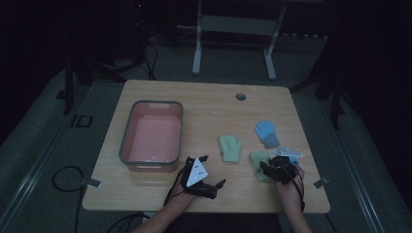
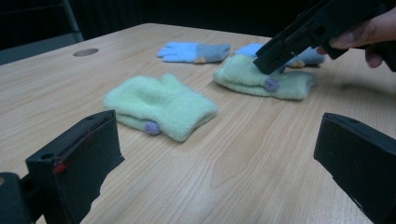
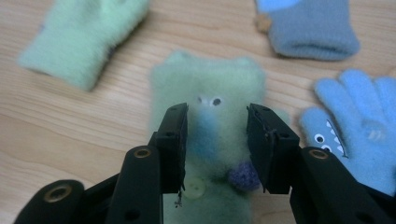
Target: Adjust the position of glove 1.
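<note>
A fuzzy green glove (image 3: pixel 210 84) with small eyes and a purple pompom lies flat on the wooden table (image 1: pixel 209 104). My right gripper (image 3: pixel 217 135) hovers right over it, jaws apart on either side of its middle, pads not pressing it. From the left gripper view, the right gripper (image 2: pixel 273 58) tips down onto this glove (image 2: pixel 261 77). A second green glove (image 1: pixel 230 148) lies to its left. My left gripper (image 1: pixel 214 171) rests near the front edge, open wide (image 2: pixel 219 154) with only bare table between its jaws.
A blue glove (image 1: pixel 266 133) with a grey cuff lies behind the green pair. Another blue glove (image 3: pixel 355 121), with a toothy face, lies right beside the right gripper. A pink bin (image 1: pixel 151 136) with a grey rim stands on the table's left half.
</note>
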Tool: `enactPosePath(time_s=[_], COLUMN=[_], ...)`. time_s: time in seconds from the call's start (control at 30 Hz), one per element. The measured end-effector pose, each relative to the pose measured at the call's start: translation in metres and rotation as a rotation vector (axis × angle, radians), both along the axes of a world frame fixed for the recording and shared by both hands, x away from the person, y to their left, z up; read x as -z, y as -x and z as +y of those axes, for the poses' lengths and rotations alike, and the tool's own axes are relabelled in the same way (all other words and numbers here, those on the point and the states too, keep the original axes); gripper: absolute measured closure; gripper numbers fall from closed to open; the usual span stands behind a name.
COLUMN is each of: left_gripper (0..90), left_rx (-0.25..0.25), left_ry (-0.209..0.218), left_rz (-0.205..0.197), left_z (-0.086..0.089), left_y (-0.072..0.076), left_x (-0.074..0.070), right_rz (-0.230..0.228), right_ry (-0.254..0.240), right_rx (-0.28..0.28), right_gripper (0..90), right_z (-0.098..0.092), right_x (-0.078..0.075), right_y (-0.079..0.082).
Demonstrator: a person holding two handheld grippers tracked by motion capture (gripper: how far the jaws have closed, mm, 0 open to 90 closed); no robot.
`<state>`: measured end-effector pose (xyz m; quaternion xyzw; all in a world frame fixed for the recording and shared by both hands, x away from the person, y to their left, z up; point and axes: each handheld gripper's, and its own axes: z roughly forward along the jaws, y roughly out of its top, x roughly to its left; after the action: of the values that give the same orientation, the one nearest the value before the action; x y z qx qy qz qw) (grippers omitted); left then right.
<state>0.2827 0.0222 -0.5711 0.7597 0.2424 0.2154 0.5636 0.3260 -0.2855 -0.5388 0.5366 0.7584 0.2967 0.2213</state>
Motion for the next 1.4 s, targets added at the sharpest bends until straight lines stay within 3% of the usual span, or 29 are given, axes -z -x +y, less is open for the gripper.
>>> enactPosePath(time_s=[0.17, 0.37, 0.57, 0.63, 0.97, 1.17, 1.33, 1.4], left_gripper=[0.7, 0.7, 0.7, 0.7, 0.7, 0.7, 0.7, 0.7], left_rx=[0.000, -0.001, -0.001, -0.001, -0.003, -0.008, -0.012, -0.014], left_ry=[-0.001, -0.002, -0.001, -0.001, 0.000, 0.002, 0.007, 0.011], left_rz=[-0.001, -0.001, 0.000, 0.001, 0.000, -0.002, -0.004, -0.001], left_z=[0.000, 0.000, 0.000, 0.000, 0.000, 0.000, 0.001, 0.001], left_y=[0.000, 0.000, 0.000, 0.000, 0.000, 0.000, 0.000, 0.000], left_x=[0.000, 0.000, 0.000, 0.000, 0.000, 0.000, 0.000, 0.000], right_rz=[0.012, 0.011, 0.016, 0.022, -0.079, -0.126, -0.152, -0.158], right_ry=[-0.007, -0.034, -0.040, -0.062, -0.091, -0.115, -0.129, -0.158], right_rx=[0.031, 0.014, 0.012, 0.029, 0.063, 0.077, 0.075, 0.079], right_gripper=[58.2, 76.9, 80.9, 81.8, 82.2, 82.2, 82.2, 82.2], right_z=[-0.001, 0.002, 0.002, 0.000, 0.009, 0.027, 0.048, 0.056], right_x=[0.008, 0.010, 0.009, 0.003, -0.041, -0.062, -0.072, -0.073], right_y=[-0.002, -0.001, -0.001, -0.003, -0.010, -0.017, -0.022, -0.024])
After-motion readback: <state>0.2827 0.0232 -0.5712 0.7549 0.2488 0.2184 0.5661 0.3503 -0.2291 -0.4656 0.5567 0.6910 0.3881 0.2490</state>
